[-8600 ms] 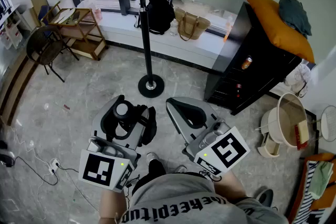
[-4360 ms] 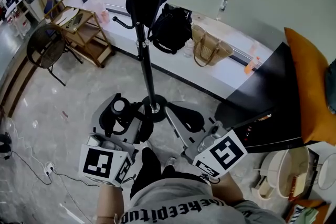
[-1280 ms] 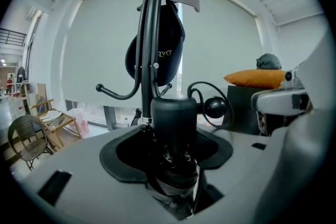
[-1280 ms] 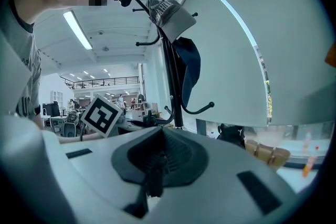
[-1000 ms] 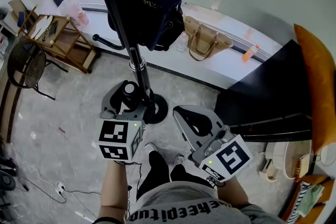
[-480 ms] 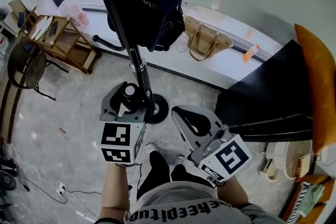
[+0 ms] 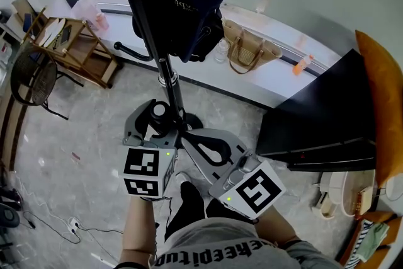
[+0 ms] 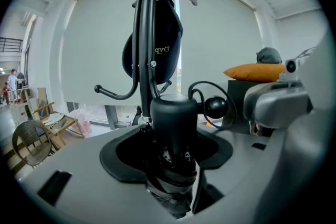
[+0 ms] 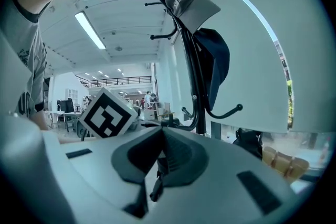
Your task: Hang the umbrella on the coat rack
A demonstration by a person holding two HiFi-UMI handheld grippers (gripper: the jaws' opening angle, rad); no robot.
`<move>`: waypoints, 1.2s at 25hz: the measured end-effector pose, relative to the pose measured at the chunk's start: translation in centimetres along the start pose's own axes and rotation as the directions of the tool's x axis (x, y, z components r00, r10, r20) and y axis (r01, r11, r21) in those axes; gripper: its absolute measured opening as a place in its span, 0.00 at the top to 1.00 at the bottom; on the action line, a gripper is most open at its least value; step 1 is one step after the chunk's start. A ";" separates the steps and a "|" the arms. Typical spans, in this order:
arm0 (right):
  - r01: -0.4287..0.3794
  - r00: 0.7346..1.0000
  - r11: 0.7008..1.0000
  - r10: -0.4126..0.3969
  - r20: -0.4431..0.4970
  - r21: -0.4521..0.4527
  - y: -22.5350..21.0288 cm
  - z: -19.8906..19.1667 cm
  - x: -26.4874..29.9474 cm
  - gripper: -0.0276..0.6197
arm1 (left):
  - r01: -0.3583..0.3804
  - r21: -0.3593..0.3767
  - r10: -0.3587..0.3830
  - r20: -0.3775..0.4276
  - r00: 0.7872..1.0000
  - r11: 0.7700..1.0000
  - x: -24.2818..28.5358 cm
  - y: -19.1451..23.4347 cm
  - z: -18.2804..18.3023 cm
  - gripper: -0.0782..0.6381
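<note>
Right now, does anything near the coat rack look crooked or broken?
Nothing stands out. The coat rack stands upright, the folded umbrella sits upright in the left gripper's jaws, and the right gripper's jaws pinch its strap.

A home-like room — coat rack (image 7: 165, 72), handbag (image 7: 249, 52) on the sill, wooden shelf (image 7: 70, 47), black cabinet (image 7: 327, 116).

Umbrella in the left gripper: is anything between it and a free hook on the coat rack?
Nothing visible blocks it. The umbrella, held by the left gripper, sits just in front of the coat rack, whose low curved hook is bare. The dark cap hangs higher. The right gripper pinches its strap.
</note>
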State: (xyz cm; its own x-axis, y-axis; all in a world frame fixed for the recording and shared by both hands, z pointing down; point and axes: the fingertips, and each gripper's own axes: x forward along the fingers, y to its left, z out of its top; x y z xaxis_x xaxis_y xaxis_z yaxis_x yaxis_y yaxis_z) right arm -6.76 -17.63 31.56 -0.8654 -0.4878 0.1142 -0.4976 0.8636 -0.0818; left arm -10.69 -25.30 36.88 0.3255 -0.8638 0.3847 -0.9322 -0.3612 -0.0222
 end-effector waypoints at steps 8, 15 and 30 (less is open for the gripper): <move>0.057 0.998 0.998 -0.057 -0.003 0.007 -1.5 -0.4 0.9 0.94 | 0.018 0.004 -0.018 0.001 1.000 1.000 0.0 -0.1 -0.1 0.54; 0.059 0.998 0.998 -0.059 -0.003 0.006 -2.0 -0.4 1.2 0.94 | 0.023 -0.005 -0.023 0.003 1.000 1.000 0.1 0.2 0.0 0.54; 0.134 0.991 0.991 -0.134 -0.028 0.008 -4.0 -1.0 0.9 0.94 | 0.020 -0.019 -0.021 -0.038 0.999 1.000 1.4 1.2 -1.4 0.54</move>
State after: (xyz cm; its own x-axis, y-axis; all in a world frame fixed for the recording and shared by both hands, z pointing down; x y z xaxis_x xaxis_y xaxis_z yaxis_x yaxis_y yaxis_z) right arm -5.43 -21.41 32.93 -0.7889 -0.5954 0.1520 -0.6098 0.7891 -0.0738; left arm -11.59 -26.45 38.65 0.3387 -0.8420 0.4199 -0.9283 -0.3717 0.0034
